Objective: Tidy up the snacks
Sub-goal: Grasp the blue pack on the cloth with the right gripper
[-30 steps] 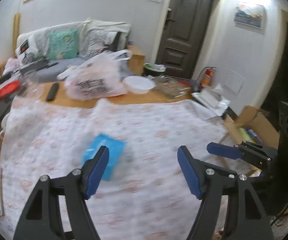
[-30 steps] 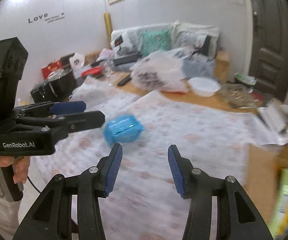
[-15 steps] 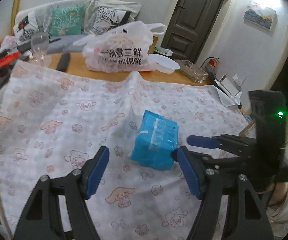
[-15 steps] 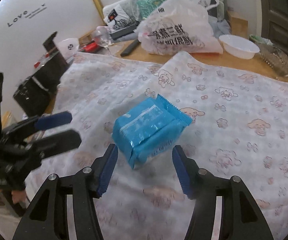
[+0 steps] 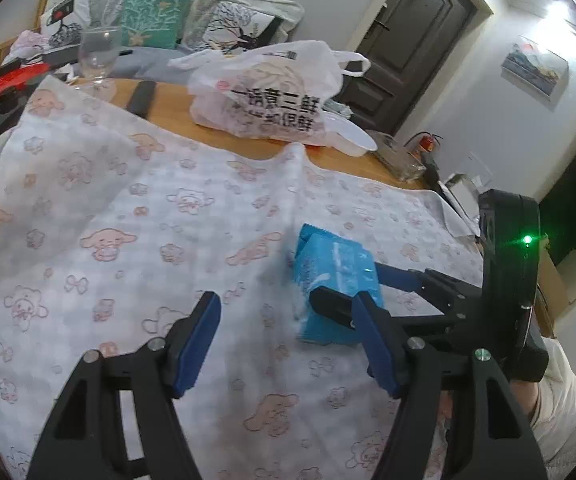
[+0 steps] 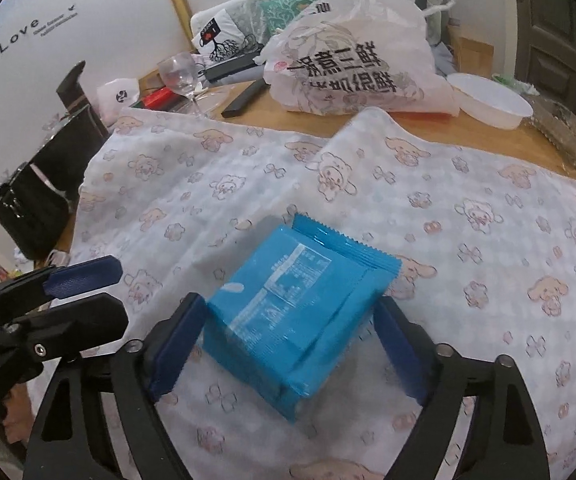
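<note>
A blue snack packet point(image 6: 295, 312) lies on the cartoon-print cloth point(image 6: 467, 216), label side up. My right gripper point(image 6: 288, 344) is open with its two blue pads on either side of the packet, close to its edges. In the left wrist view the packet point(image 5: 333, 276) shows with the right gripper's fingers point(image 5: 399, 278) around it. My left gripper point(image 5: 288, 344) is open and empty, just left of the packet, above the cloth point(image 5: 128, 208). It also shows at the left in the right wrist view point(image 6: 84, 292).
A white printed plastic bag point(image 6: 351, 64) sits at the back on the wooden table point(image 6: 467, 132). Beside it are a white bowl point(image 6: 491, 104), a wine glass point(image 6: 180, 80), a black remote point(image 6: 244, 98) and a clear tray point(image 6: 567, 136). A black box point(image 6: 36, 200) stands at left.
Both grippers have moved down and forward to the blue packet. The right gripper now straddles it closely; the left gripper has shifted to its left side.
</note>
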